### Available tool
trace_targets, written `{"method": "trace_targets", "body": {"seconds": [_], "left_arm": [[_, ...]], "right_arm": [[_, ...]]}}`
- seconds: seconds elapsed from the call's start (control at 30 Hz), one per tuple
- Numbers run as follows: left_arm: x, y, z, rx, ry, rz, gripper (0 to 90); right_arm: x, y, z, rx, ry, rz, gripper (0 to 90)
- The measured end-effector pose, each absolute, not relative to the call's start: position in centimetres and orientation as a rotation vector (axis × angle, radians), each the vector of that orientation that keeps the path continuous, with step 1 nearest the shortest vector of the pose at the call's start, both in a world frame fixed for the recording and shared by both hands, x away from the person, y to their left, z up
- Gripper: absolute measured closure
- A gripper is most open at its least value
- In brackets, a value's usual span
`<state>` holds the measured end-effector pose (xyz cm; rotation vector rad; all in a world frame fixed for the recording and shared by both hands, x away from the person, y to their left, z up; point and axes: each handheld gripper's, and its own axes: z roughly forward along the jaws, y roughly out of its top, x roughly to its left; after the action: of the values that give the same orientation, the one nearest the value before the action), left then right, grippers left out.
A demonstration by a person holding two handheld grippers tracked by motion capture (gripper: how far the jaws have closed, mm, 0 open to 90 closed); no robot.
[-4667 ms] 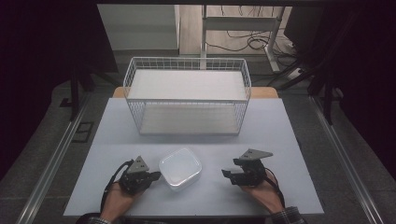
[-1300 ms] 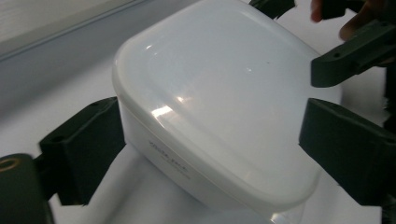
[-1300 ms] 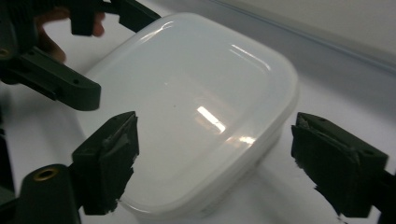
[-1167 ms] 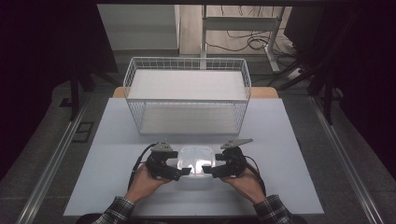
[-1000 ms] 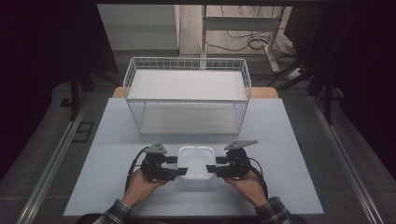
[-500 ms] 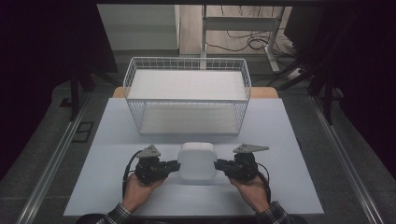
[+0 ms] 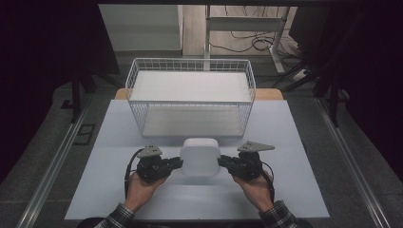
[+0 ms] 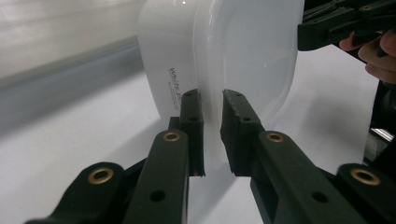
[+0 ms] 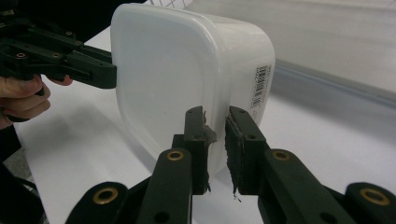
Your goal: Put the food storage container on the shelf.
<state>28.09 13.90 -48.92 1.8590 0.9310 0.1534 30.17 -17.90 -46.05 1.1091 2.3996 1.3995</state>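
Above table, container clamped between each hand-held gripper.

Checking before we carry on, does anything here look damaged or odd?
Yes: on the right gripper, the pads look torn and ragged at their edges where they pinch the plastic container's rim. The container itself is held tipped on its side, with no damage visible.

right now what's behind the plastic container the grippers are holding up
Behind the plastic container stands a white wire basket on the table. The container covers part of the table in front of it. Left gripper and right gripper clamp its rim.
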Motion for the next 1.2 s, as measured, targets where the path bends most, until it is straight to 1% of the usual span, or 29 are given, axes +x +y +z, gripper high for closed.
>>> {"method": "trace_targets", "body": {"seconds": [0.23, 0.6, 0.93, 1.2], "left_arm": [[29.3, 14.2, -48.3, 1.844, 0.93, 0.168, 79.4], [31.7, 14.9, -47.6, 1.821, 0.964, 0.204, 79.4], [34.5, 14.7, -48.0, 1.81, 1.011, 0.227, 79.2], [36.4, 14.5, -48.5, 1.806, 1.051, 0.242, 78.9]], "right_arm": [[31.4, -17.8, -45.5, 1.092, 2.379, 1.431, 78.2], [34.5, -16.6, -44.6, 1.058, 2.358, 1.452, 77.9], [37.8, -16.1, -45.1, 1.085, 2.328, 1.442, 77.2], [39.7, -15.6, -46.0, 1.132, 2.32, 1.408, 76.8]]}}
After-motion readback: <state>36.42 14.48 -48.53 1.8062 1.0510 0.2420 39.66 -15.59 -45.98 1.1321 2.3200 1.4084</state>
